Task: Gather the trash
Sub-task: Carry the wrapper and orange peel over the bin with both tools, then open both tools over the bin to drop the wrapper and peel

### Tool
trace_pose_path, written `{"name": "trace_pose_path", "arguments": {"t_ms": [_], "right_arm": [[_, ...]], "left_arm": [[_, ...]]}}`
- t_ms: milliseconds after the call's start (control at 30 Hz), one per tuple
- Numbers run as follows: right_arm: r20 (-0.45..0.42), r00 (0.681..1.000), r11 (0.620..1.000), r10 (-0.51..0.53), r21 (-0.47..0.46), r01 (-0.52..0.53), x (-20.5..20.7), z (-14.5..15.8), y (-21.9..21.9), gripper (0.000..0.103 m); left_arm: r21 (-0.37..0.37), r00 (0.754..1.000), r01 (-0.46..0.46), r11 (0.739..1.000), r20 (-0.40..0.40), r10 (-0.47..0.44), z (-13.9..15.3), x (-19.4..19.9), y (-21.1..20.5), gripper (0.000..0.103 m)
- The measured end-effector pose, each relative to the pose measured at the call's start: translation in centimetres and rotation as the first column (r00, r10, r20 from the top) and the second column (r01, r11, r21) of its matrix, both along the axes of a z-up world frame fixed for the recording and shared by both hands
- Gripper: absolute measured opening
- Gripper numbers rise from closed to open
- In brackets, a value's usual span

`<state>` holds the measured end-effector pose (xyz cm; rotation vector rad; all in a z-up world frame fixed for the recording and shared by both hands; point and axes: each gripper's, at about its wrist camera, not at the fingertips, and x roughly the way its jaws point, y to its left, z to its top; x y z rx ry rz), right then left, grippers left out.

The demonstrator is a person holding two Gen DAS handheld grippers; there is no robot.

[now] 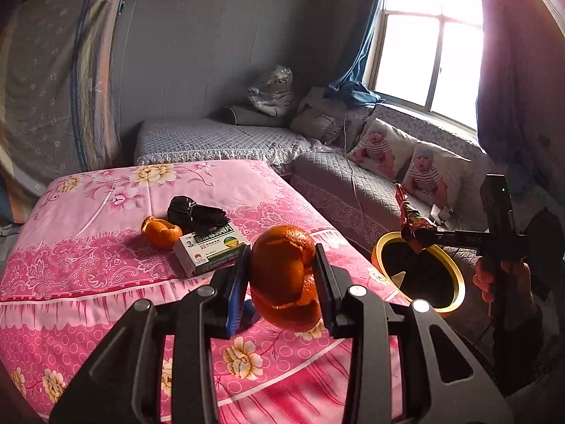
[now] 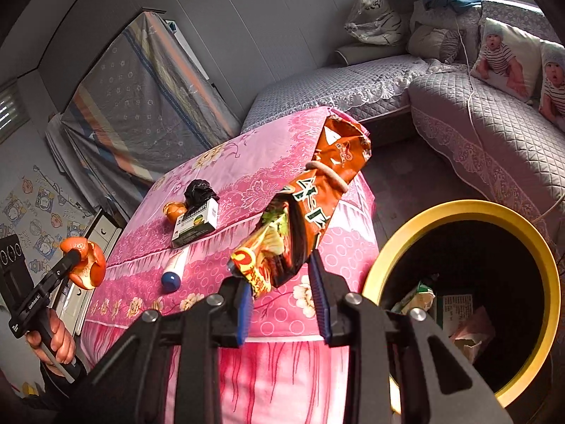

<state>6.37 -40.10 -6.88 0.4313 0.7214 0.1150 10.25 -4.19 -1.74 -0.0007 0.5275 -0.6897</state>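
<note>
I grip an orange peel (image 1: 284, 275) with my left gripper (image 1: 282, 279), above the near edge of the pink table (image 1: 88, 247). My right gripper (image 2: 284, 300) pinches a noodle wrapper (image 2: 303, 212) beside the yellow-rimmed bin (image 2: 385, 258). A medicine box (image 1: 212, 251) lies mid-table.

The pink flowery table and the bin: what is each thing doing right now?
Left gripper: shut on a curled orange peel, held in the air.
Right gripper: shut on a crinkly orange snack wrapper, held up.
Yellow-rimmed black bin: open, some trash inside.
Second orange peel: lying on the table.
Green-and-white cardboard box: closed, lying flat.
Crumpled black plastic bag: lying there.
Blue-capped white tube: capped, lying down.
</note>
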Motion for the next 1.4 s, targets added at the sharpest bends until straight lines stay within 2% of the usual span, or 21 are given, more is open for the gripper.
{"name": "trace_pose_path", "arguments": {"t_ms": [267,500,733,833,967,1200,1400], "right_arm": [[-0.037,0.992,0.993,-0.12,0.013,0.121,-1.7,-2.1,-4.9,0.027],[-0.082,0.976,0.979,-0.202,0.019,0.204,-2.6,-4.6,-8.2,0.027],[-0.126,0.964,0.97,-0.233,0.037,0.239,-4.2,-6.8,-10.0,0.027],[-0.14,0.961,0.969,-0.238,0.036,0.245,-4.8,-7.4,-10.6,0.027],[-0.148,0.956,0.964,-0.254,0.038,0.262,-5.6,-8.0,-11.2,0.027],[-0.154,0.949,0.959,-0.275,0.026,0.282,-6.7,-8.7,-11.9,0.027],[-0.173,0.942,0.956,-0.286,0.011,0.293,-7.6,-9.5,-12.5,0.027]], "left_arm": [[0.039,0.989,0.149,0.988,-0.025,-0.148,0.1,0.6,-6.4,0.033],[0.059,0.964,0.262,0.963,-0.056,-0.259,0.0,1.3,-12.3,0.033],[0.054,0.931,0.361,0.931,-0.078,-0.356,0.1,2.1,-18.2,0.033],[0.04,0.925,0.374,0.927,-0.082,-0.37,0.0,2.6,-20.7,0.033],[0.021,0.91,0.401,0.916,-0.125,-0.395,-0.8,3.5,-24.4,0.033],[0.068,0.885,0.441,0.895,-0.202,-0.42,-4.3,4.3,-31.3,0.033],[0.092,0.876,0.449,0.889,-0.24,-0.418,-6.7,4.2,-35.2,0.033]]}}
